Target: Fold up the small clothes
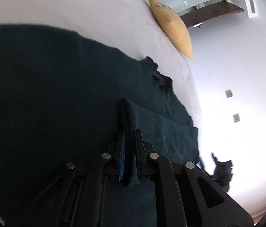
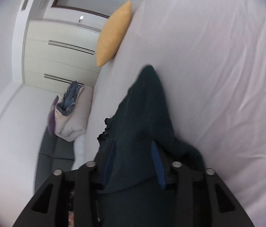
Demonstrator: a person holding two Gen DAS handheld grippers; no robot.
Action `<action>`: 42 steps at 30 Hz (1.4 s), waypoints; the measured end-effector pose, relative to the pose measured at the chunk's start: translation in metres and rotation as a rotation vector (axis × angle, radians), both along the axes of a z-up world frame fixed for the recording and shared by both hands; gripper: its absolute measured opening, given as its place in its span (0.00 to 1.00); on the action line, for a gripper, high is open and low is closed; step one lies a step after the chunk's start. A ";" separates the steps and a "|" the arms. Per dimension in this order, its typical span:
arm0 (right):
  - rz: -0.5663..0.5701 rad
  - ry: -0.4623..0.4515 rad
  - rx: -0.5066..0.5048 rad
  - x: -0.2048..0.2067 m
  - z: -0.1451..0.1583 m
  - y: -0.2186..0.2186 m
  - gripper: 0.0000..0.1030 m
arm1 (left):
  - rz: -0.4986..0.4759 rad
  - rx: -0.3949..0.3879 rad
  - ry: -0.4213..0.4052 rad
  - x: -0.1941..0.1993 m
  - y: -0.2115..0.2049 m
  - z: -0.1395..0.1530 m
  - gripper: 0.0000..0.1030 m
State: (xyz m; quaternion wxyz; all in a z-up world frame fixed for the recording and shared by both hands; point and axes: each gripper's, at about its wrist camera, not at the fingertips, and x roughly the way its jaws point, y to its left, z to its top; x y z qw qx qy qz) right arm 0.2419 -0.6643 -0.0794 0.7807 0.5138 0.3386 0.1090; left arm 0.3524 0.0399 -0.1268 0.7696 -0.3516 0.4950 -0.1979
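The dark green garment point(image 1: 57, 94) lies spread on the white bed point(image 1: 95, 9), below the yellow pillow point(image 1: 172, 26). The left gripper point(image 1: 130, 151) has its jaws clenched on a raised fold of the cloth. The right gripper point(image 2: 134, 160) has cloth between its half-spread jaws; whether they press it I cannot tell. The step seems to be lifting one edge for a fold; next, both hands should carry it across toward the pillow side.

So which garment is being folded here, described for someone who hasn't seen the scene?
Find the white bed with a yellow cushion at its far edge. Spread across the sheet lies the dark green knitted garment, frilled along one edge. It is the only dark cloth on the bed.
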 end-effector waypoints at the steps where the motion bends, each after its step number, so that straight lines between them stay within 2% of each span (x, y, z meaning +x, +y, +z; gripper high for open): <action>1: 0.007 -0.018 -0.012 0.001 0.009 -0.001 0.53 | 0.024 0.020 -0.003 -0.004 0.004 0.005 0.08; 4: 0.049 -0.084 -0.029 0.018 0.035 0.006 0.58 | 0.125 0.121 -0.006 -0.015 0.019 0.022 0.08; 6: 0.087 -0.097 -0.037 0.036 0.044 0.016 0.60 | 0.155 0.136 -0.075 -0.021 0.020 0.040 0.08; 9: 0.134 -0.056 -0.046 0.065 0.032 0.029 0.60 | 0.045 0.096 -0.182 -0.020 -0.012 0.060 0.08; 11: 0.136 -0.002 -0.035 0.077 0.013 0.030 0.59 | -0.034 0.085 -0.198 -0.011 -0.037 0.056 0.08; 12: 0.126 0.030 -0.046 0.081 0.001 0.029 0.57 | -0.052 0.111 -0.197 -0.006 -0.047 0.050 0.08; 14: 0.106 0.042 -0.084 0.083 -0.011 0.025 0.33 | -0.069 0.145 -0.141 0.004 -0.056 0.031 0.08; 16: 0.073 0.043 -0.055 0.078 -0.018 0.014 0.26 | -0.059 0.126 -0.083 0.009 -0.052 0.008 0.08; 17: 0.037 0.042 -0.051 0.072 -0.017 0.005 0.29 | -0.053 0.085 -0.094 0.008 -0.047 0.002 0.08; 18: -0.018 0.062 -0.100 0.065 -0.013 -0.004 0.34 | -0.053 0.062 -0.111 0.006 -0.042 -0.001 0.08; 20: -0.060 0.031 -0.096 0.055 -0.005 -0.014 0.45 | -0.053 0.048 -0.122 0.004 -0.038 -0.003 0.08; 22: -0.047 -0.028 -0.055 0.049 0.007 -0.011 0.49 | -0.052 0.057 -0.125 0.002 -0.038 -0.003 0.08; 23: -0.015 -0.058 -0.055 0.049 0.015 -0.001 0.55 | -0.052 0.065 -0.127 0.002 -0.041 -0.002 0.08; 24: 0.011 -0.062 -0.062 0.050 0.018 0.007 0.59 | -0.053 0.074 -0.129 0.001 -0.042 0.000 0.08; 25: 0.036 -0.054 -0.076 0.052 0.019 0.016 0.69 | -0.052 0.081 -0.128 -0.001 -0.041 0.002 0.08; 26: 0.072 -0.014 -0.120 0.054 0.014 0.027 0.73 | -0.047 0.083 -0.124 -0.004 -0.038 0.005 0.08; 27: 0.094 0.027 -0.163 0.056 0.007 0.032 0.73 | -0.040 0.082 -0.119 -0.010 -0.033 0.009 0.08; 28: 0.113 0.039 -0.210 0.056 0.001 0.035 0.67 | -0.031 0.079 -0.114 -0.017 -0.027 0.015 0.08; 29: 0.105 0.025 -0.254 0.050 0.001 0.032 0.53 | -0.021 0.069 -0.120 -0.028 -0.018 0.022 0.08; 31: 0.058 0.057 -0.238 0.038 0.004 0.023 0.48 | 0.026 0.041 -0.153 -0.050 0.006 0.039 0.08; 32: 0.008 0.074 -0.229 0.028 0.010 0.018 0.52 | 0.067 0.021 -0.167 -0.063 0.025 0.048 0.13; 34: -0.065 0.052 -0.254 0.003 0.027 0.012 0.62 | 0.141 -0.013 -0.181 -0.088 0.061 0.058 0.47; 35: -0.098 0.018 -0.259 -0.011 0.037 0.012 0.67 | 0.204 -0.033 -0.194 -0.106 0.084 0.062 0.81; 36: -0.110 -0.023 -0.256 -0.028 0.048 0.018 0.69 | 0.269 -0.050 -0.216 -0.123 0.104 0.066 0.92; 38: -0.087 -0.059 -0.278 -0.049 0.065 0.038 0.72 | 0.398 -0.083 -0.239 -0.159 0.151 0.069 0.92; 42: 0.010 -0.096 -0.310 -0.073 0.088 0.084 0.72 | 0.620 -0.169 -0.190 -0.217 0.230 0.050 0.92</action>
